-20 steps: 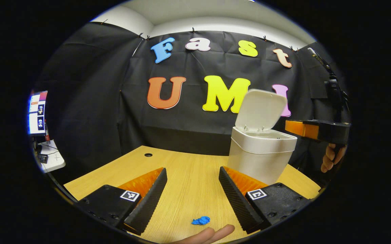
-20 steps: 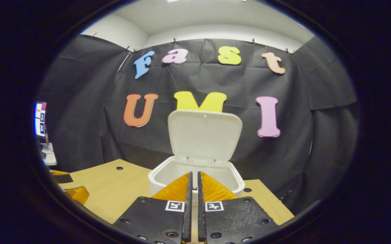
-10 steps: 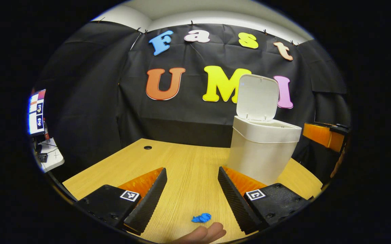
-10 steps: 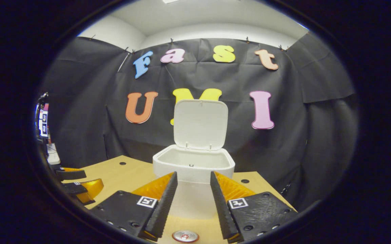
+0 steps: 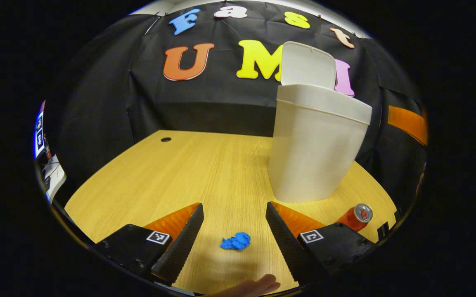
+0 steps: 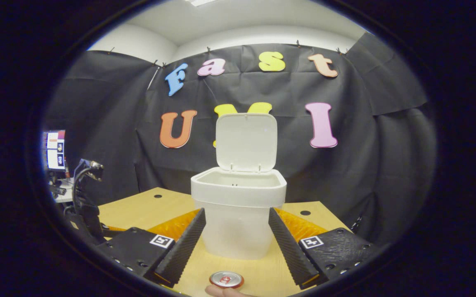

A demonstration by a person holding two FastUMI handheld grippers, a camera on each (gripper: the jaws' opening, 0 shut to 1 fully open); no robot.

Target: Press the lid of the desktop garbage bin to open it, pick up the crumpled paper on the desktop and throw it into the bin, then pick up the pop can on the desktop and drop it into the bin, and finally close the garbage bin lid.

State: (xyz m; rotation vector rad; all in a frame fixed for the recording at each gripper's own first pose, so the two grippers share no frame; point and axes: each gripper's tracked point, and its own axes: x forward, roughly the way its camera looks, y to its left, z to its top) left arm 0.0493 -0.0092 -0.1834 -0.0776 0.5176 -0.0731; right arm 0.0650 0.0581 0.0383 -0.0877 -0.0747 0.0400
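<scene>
The white bin (image 5: 316,148) stands on the wooden desk (image 5: 188,173) with its lid (image 5: 308,66) swung up. A small blue crumpled paper (image 5: 235,241) lies on the desk between the fingers of my left gripper (image 5: 234,222), which is open and low over it. A red pop can (image 5: 355,216) stands upright to the right of the bin's foot. In the right gripper view the bin (image 6: 238,214) faces me with its lid (image 6: 246,142) up, and the can's top (image 6: 226,279) sits just below my right gripper (image 6: 237,231), which is open.
A monitor (image 6: 55,150) and a side table (image 5: 54,177) stand off the desk's left. The desk has cable holes (image 5: 165,139) near its back edge. A fingertip (image 5: 258,284) shows at the bottom of the left gripper view. Part of the left gripper's mount (image 6: 87,198) shows at left in the right gripper view.
My right gripper drew back from above the bin and went from shut to open; the can came into view. My left gripper dropped lower toward the blue paper. The lid stayed up.
</scene>
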